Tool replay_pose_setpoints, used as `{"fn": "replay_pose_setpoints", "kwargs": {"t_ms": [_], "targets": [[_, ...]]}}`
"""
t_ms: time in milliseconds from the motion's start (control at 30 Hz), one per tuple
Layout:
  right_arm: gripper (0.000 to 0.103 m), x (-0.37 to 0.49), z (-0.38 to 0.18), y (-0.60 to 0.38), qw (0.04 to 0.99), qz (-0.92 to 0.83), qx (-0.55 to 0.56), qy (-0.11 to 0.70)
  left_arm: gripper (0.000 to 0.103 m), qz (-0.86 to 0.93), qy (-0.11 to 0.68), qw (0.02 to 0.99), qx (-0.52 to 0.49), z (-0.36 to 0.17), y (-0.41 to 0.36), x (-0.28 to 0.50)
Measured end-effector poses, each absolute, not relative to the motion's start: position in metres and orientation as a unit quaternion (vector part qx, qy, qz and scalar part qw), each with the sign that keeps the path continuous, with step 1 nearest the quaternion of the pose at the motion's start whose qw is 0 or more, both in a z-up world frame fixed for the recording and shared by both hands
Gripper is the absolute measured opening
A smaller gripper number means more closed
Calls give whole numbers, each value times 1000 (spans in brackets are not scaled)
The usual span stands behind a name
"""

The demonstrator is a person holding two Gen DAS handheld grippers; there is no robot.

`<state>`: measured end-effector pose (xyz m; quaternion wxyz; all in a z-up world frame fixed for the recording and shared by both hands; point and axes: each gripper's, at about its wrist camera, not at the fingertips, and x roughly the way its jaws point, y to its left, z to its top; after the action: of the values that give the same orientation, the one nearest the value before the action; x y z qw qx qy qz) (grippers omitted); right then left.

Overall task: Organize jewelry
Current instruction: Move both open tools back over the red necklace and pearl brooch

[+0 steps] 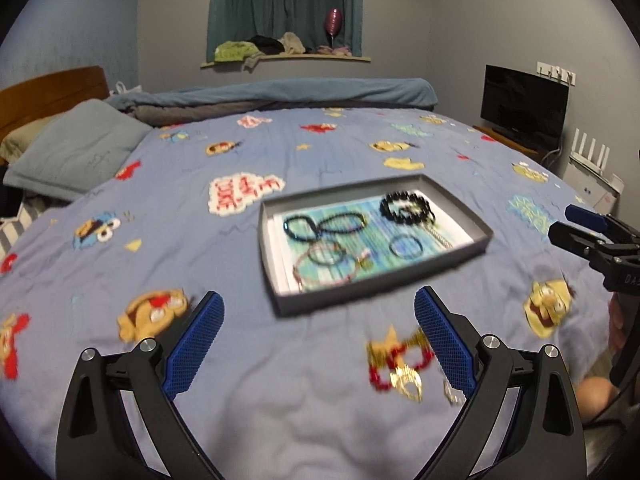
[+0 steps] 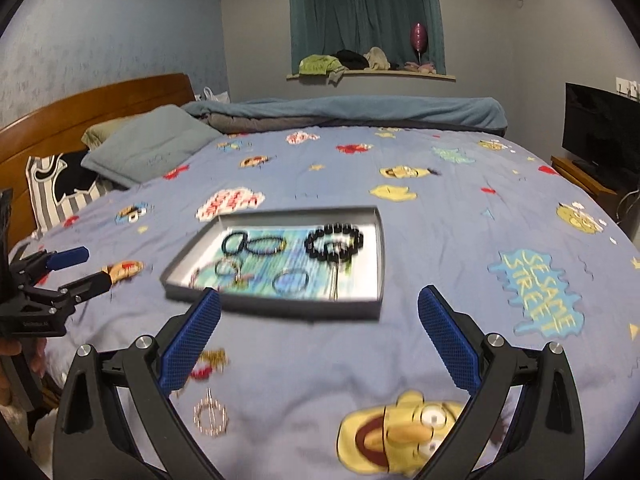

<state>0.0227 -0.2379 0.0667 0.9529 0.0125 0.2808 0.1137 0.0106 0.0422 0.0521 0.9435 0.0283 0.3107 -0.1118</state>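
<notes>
A shallow grey tray (image 1: 276, 280) (image 2: 376, 300) lies on the bed and holds several bracelets, among them a chunky black bead bracelet (image 1: 406, 208) (image 2: 334, 242) and thin dark rings (image 1: 405, 246) (image 2: 291, 281). A loose gold ring-shaped piece (image 1: 406, 380) (image 2: 210, 416) lies on the bedspread in front of the tray. My left gripper (image 1: 320, 348) is open and empty, short of the tray; it also shows at the left of the right wrist view (image 2: 80, 268). My right gripper (image 2: 320, 340) is open and empty, just before the tray; it also shows in the left wrist view (image 1: 576, 224).
The bed has a blue cartoon-print bedspread (image 1: 280, 152). A grey pillow (image 1: 76, 148) and wooden headboard (image 2: 100, 108) are at the left. A rolled blanket (image 2: 360, 112) lies along the far edge. A TV (image 1: 524, 104) stands at the right.
</notes>
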Motion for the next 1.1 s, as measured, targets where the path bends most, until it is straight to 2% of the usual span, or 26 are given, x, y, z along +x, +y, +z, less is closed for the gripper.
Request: {"fn": "replay_pose_setpoints", "kwargs": {"t_ms": [567, 1000, 1067, 1100], "targets": [[97, -18, 0, -217, 939, 120, 23, 322, 95, -101, 331, 938, 14, 9, 38, -19], [97, -42, -29, -175, 939, 189, -87, 273, 95, -105, 316, 943, 16, -24, 26, -18], [95, -41, -32, -168, 936, 202, -94, 273, 95, -107, 314, 943, 16, -26, 26, -18], [91, -41, -34, -165, 934, 205, -97, 275, 95, -108, 313, 943, 15, -27, 27, -17]]}}
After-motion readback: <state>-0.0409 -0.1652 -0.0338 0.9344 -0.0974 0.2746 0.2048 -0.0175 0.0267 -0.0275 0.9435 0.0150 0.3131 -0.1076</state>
